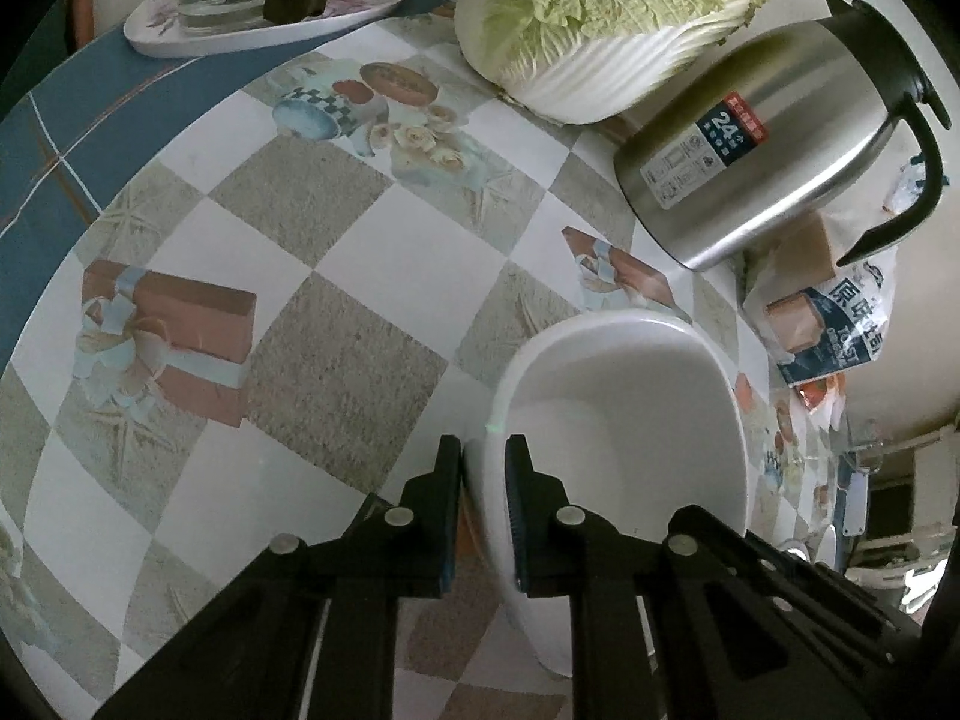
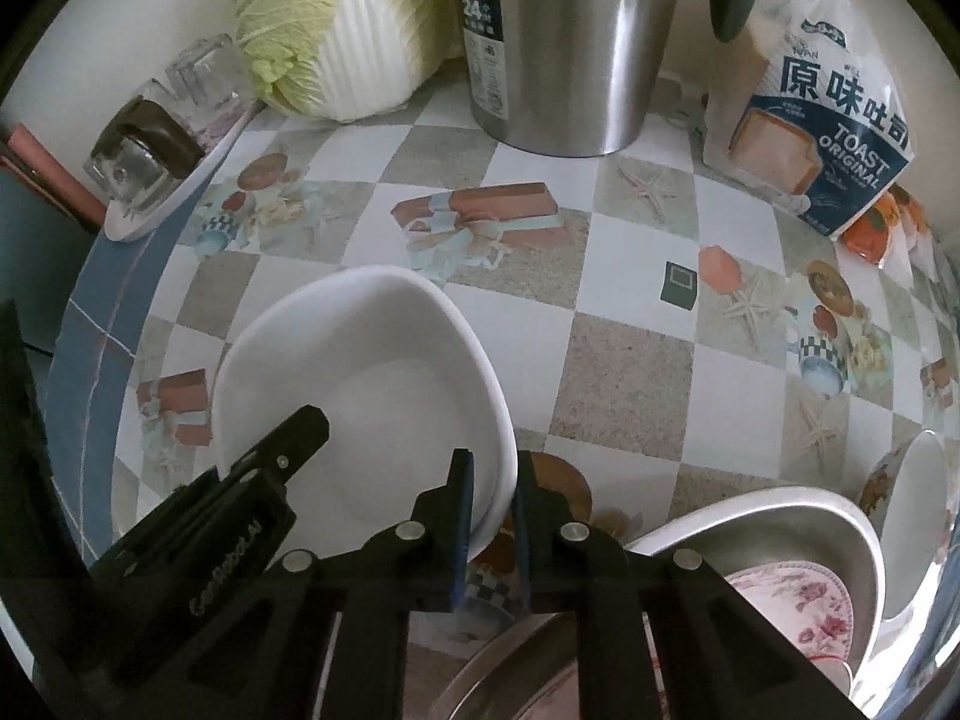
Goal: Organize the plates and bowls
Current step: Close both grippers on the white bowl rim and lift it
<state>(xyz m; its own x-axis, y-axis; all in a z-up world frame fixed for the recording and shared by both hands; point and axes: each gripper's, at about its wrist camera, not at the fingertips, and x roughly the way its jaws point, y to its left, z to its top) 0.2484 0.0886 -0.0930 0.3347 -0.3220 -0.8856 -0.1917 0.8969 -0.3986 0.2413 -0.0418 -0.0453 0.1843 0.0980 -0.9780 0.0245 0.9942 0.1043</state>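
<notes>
Two hand-held grippers, left and right, each clamp the empty white bowl's rim.

We note a table under a checked oilcloth of white and grey-beige squares, printed with gift boxes, starfish, roses and crockery, with a blue border along its edge. Behind the table stands a plain pale wall. The light is dim and cool, and we see a soft glare on the cloth. At the far right of the left wrist view, indistinct furniture lies beyond the table edge.
</notes>
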